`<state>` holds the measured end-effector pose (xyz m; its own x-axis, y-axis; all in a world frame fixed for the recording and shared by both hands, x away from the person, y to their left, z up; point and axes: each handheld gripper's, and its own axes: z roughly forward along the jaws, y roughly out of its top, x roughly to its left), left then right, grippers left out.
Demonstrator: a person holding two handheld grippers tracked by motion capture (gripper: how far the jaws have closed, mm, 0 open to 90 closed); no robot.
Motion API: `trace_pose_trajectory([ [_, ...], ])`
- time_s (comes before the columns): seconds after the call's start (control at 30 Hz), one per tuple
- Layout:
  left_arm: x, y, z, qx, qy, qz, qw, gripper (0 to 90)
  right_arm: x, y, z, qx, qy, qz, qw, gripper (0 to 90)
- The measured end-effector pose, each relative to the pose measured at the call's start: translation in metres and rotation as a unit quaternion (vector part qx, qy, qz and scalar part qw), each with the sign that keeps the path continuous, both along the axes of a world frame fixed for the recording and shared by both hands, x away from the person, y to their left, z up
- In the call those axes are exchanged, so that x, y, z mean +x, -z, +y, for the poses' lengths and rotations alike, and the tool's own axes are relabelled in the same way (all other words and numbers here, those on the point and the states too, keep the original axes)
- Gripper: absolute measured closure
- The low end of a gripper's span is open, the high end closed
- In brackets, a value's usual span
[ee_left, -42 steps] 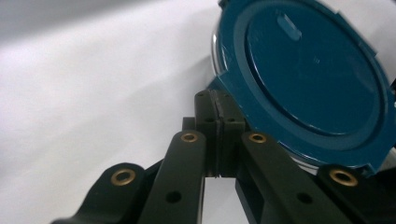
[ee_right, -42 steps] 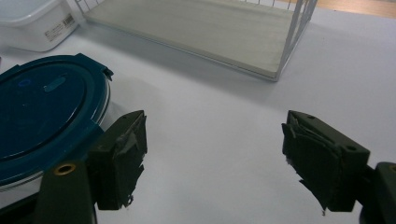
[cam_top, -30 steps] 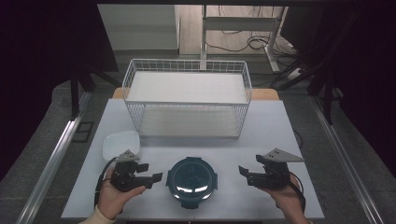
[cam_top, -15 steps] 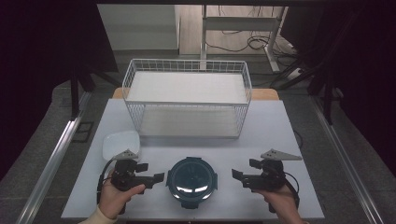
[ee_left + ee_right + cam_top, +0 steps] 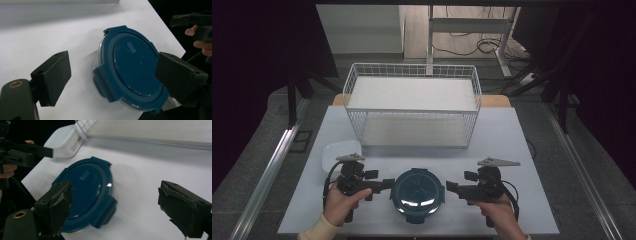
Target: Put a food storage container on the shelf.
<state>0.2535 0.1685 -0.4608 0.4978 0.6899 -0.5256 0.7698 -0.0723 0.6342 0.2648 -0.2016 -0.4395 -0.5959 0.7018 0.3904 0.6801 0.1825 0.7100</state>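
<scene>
Tongs (image 5: 388, 184) (image 5: 451, 187) both released, flanking blue-lidded container (image 5: 417, 192), white box (image 5: 341, 153), wire basket (image 5: 412, 107) behind

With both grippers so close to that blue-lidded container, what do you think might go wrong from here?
The round container sits near the table's front edge; a push from the open left gripper or right gripper could slide it off. Its lid clips could snag a jaw. The white container behind the left gripper could get bumped.

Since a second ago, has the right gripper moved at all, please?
Yes. In the high view the right gripper has slid left, toward the round blue container, narrowing the gap; its open jaws have just been opening, nothing between them.
</scene>
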Motion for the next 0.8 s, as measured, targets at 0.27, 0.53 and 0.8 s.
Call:
trace_pose_trajectory([
  [0.27, -0.001, 0.009, -0.001, -0.007, 0.009, 0.020, 0.9997, 12.2, 0.008, 0.016, 0.024, 0.009, -0.014, 0.037, 0.9992, 11.2],
  [0.53, 0.000, 0.023, -0.006, -0.015, 0.017, 0.045, 0.9987, 12.2, 0.007, 0.035, 0.028, 0.012, -0.015, 0.068, 0.9975, 11.2],
  [0.8, 0.002, 0.037, -0.013, -0.036, 0.026, 0.075, 0.9962, 12.5, 0.006, 0.048, 0.034, 0.018, -0.019, 0.094, 0.9952, 11.5],
])
